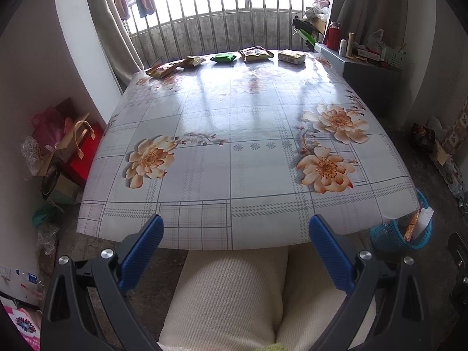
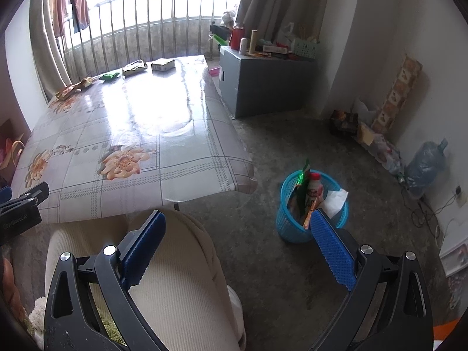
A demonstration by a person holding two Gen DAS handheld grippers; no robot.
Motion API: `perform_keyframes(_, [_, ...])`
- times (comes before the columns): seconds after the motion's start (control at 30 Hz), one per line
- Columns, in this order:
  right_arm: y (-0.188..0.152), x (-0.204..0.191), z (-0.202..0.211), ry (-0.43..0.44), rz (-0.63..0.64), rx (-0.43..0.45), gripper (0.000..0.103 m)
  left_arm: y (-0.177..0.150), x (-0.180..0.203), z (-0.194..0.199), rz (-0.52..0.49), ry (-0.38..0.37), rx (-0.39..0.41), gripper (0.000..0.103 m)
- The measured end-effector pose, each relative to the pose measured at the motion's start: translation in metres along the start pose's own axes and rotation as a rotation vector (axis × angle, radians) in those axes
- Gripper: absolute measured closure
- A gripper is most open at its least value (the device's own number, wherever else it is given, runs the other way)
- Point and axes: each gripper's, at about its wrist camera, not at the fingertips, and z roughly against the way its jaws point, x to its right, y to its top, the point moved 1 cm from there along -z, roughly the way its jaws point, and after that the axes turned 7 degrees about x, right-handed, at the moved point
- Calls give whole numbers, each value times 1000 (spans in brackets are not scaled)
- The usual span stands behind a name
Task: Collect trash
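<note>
From the left wrist camera, the left gripper (image 1: 235,228) hangs low at the near edge of the table (image 1: 204,228), above the person's lap. Its two blue fingers (image 1: 146,245) are spread wide apart and nothing is between them. The trash lies far away, in a row along the far edge of the table, by the railing. From left to right there is a brown wrapper (image 1: 159,71), a tan wrapper (image 1: 192,61), a green packet (image 1: 223,57), a yellow bag (image 1: 256,53) and a small box (image 1: 291,56). The row runs side to side, straight ahead of this gripper. So the next move is probably a long reach forward across the whole table. The blue basket (image 1: 389,238) stands on the floor, low on the right, just past the table corner.

From the right wrist camera, the right gripper (image 2: 237,228) is also wide open and holds nothing. It points more to the floor than to the table. The blue basket (image 2: 288,229) is just ahead of its right finger and already has a bottle (image 2: 315,188) and some wrappers in it. The row of trash sits far off to the upper left, with the small box (image 2: 163,64) at the nearest end of it. I think the right gripper is closer to the basket, and the left gripper faces the trash more squarely.
</note>
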Motion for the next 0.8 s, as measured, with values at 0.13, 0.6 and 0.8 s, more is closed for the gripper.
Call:
perform_keyframes(0.13, [4,-4,-1,7,12,5,8,4,-8,0,18,15,11,6])
perform_keyframes(0.6, [5,-10,-4,21,32,6,8,4,-11,-1,16,25,8,6])
perform_keyframes(0.8, [5,-11,-5,24,33,4,8,5,-6,2,-6,26,10,6])
